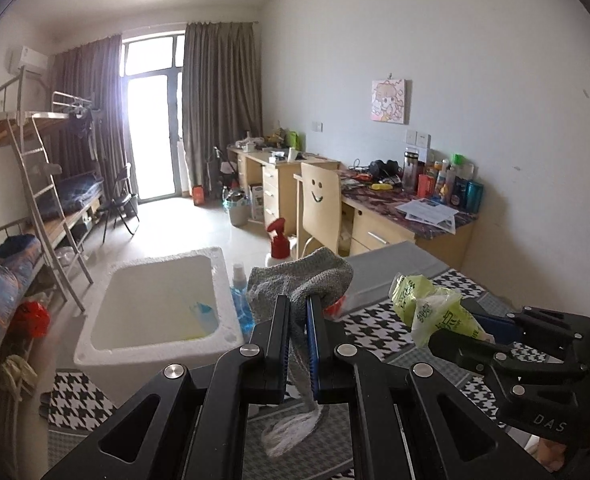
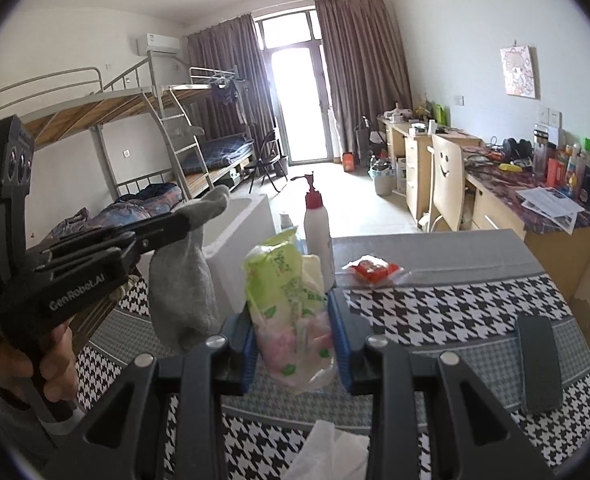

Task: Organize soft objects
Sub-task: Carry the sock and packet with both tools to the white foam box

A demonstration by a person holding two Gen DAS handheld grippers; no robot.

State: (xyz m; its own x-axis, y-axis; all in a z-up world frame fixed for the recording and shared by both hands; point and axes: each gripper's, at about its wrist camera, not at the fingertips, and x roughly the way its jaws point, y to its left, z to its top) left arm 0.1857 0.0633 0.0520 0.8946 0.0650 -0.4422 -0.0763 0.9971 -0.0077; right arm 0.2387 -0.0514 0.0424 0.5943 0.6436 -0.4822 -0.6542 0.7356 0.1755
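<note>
L tongs (image 1: 298, 312) clamped on grey sock (image 1: 307, 276), R tongs (image 2: 295, 320) clamped on green tissue pack (image 2: 283, 280).

The white foam box (image 1: 155, 304) stood open at the left edge of the table (image 2: 475, 312), and its inside was almost free; only something small, blue and yellow, was seen at the bottom. Between the box and the table top the way was narrowed by a blue spray bottle (image 1: 239, 296) and a white pump bottle (image 2: 318, 236), which stood upright just beside the box wall. Further right, a red packet (image 2: 373, 270) lay on the grey strip. A dark flat object (image 2: 539, 364) was lying near the right edge. The patterned cloth between them was left free.
</note>
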